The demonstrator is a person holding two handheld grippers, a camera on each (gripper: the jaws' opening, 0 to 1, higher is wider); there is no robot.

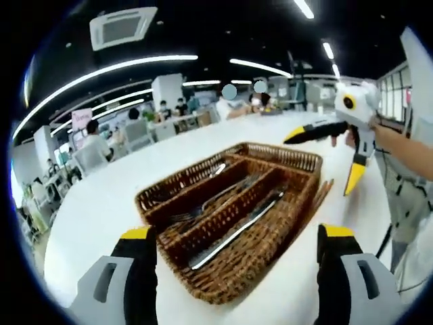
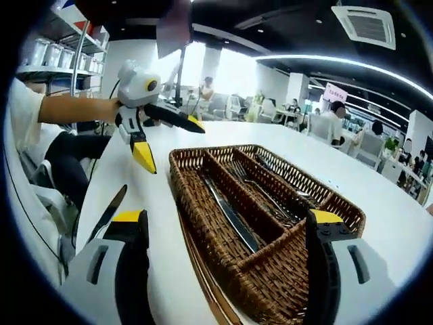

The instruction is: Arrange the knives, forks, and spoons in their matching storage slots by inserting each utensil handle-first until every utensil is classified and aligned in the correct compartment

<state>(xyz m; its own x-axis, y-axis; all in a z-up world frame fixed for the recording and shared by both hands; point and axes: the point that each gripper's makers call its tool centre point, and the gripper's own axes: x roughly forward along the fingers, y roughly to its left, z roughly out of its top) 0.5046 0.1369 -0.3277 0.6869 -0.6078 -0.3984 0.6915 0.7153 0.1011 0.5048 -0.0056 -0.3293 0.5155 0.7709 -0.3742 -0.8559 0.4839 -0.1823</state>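
Yellow-tipped and black, my left gripper (image 1: 240,271) has its fingers (image 1: 139,267) spread wide with nothing between them, and my right gripper (image 2: 226,261) is released in the same way, its fingers (image 2: 325,250) parted and bare.

Just ahead of both pairs, on the white table (image 1: 88,210), sits a brown wicker tray (image 1: 233,271) split lengthwise into three long slots. In the left gripper view its near corner falls between my left fingers; in the right gripper view its near end lies between my right fingers, close against the right-hand one.

Going by the left gripper view, the slot nearest my right finger holds a knife (image 1: 237,233), its long axis running down the slot, away from me. The middle slot holds forks (image 1: 203,208), tines toward the near end and handles pointing to the far end. The slot furthest from the knife holds more silver pieces (image 1: 218,169), probably spoons, too small to tell.

In the right gripper view, beyond my left-hand finger and outside the tray, a dark-handled knife (image 2: 108,211) lies flat on the table near its edge, roughly parallel with the tray's long side. A thin brown stick (image 2: 203,271) lies along that outer wall, touching or just beside it; I cannot tell which.
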